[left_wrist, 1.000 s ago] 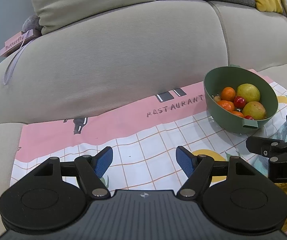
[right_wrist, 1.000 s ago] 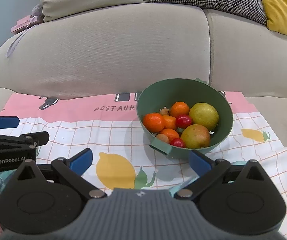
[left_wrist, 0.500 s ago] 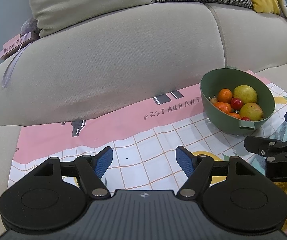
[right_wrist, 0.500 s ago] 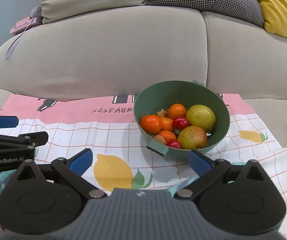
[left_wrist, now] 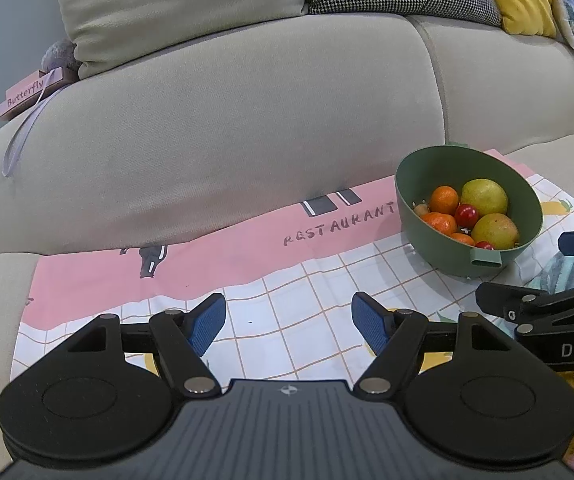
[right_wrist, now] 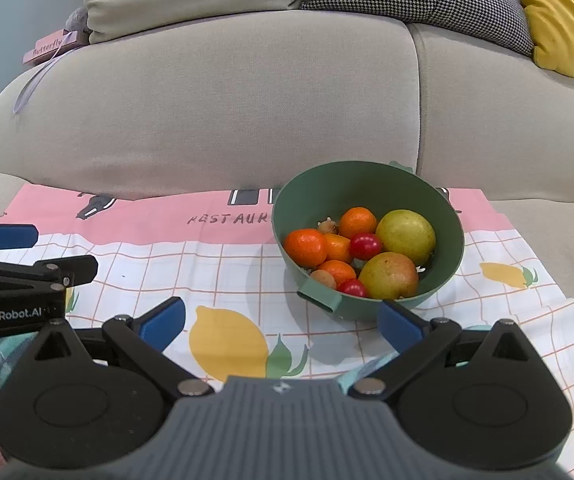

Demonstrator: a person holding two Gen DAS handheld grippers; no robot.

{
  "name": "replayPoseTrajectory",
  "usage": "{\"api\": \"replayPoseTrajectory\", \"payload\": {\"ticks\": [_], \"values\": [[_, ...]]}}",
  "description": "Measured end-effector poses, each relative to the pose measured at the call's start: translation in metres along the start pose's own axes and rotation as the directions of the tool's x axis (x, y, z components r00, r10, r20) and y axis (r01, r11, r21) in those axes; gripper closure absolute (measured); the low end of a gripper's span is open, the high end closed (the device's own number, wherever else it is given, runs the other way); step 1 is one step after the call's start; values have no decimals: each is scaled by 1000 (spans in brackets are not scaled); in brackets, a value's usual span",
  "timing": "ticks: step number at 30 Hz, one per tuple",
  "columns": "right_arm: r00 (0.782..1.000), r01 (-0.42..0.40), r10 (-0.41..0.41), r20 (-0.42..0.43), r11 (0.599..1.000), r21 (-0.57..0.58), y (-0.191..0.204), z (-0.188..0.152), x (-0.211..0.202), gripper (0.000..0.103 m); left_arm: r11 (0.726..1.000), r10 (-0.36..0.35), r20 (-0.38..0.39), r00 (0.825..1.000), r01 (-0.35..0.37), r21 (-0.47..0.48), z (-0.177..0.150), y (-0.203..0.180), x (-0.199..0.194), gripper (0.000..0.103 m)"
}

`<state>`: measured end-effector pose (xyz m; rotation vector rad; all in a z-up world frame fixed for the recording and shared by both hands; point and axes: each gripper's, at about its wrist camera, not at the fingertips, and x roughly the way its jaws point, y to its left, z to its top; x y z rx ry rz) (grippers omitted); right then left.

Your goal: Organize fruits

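Right wrist view: green bowl point(right_wrist: 368, 240) is seen on the printed cloth point(right_wrist: 223, 276), right of centre, just ahead of the right gripper point(right_wrist: 281, 322). All visible fruit is held inside it: two yellow-green mangoes point(right_wrist: 405, 236) at the right, several small oranges point(right_wrist: 306, 247) at the left and centre, two red cherry tomatoes point(right_wrist: 365, 245), plus a couple of small brownish fruits at the near and far sides. No loose fruit is seen on the cloth in either view.

Left wrist view: left gripper point(left_wrist: 289, 322) is held over bare cloth at the left, well apart from the bowl point(left_wrist: 467, 256), which sits far right.

Jaws: both sets are spread wide, nothing between them on either side.

Step in hand: not settled by the frames. A full bowl with empty jaws fits either fruit already gathered into the bowl, or fruit waiting to be sorted out of it. No second container is seen.

Next move, judged only: if fruit is to be lifted, the right gripper is the better placed. The near rim and handle tab point(right_wrist: 321, 298) would have to be cleared from above. The fruits are packed touching, so neighbours could be nudged or rolled. The tomatoes look small and slippery.
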<state>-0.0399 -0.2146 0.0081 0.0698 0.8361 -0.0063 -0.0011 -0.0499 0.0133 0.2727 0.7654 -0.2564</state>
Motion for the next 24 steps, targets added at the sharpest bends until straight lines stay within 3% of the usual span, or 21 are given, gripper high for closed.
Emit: {"api": "replayPoseTrajectory", "payload": {"ticks": [24], "values": [[1000,15,-15,-6,999,-34,8,0,0,4,999,6,24,1000,-5,-34,-1,3,-4,18]]}}
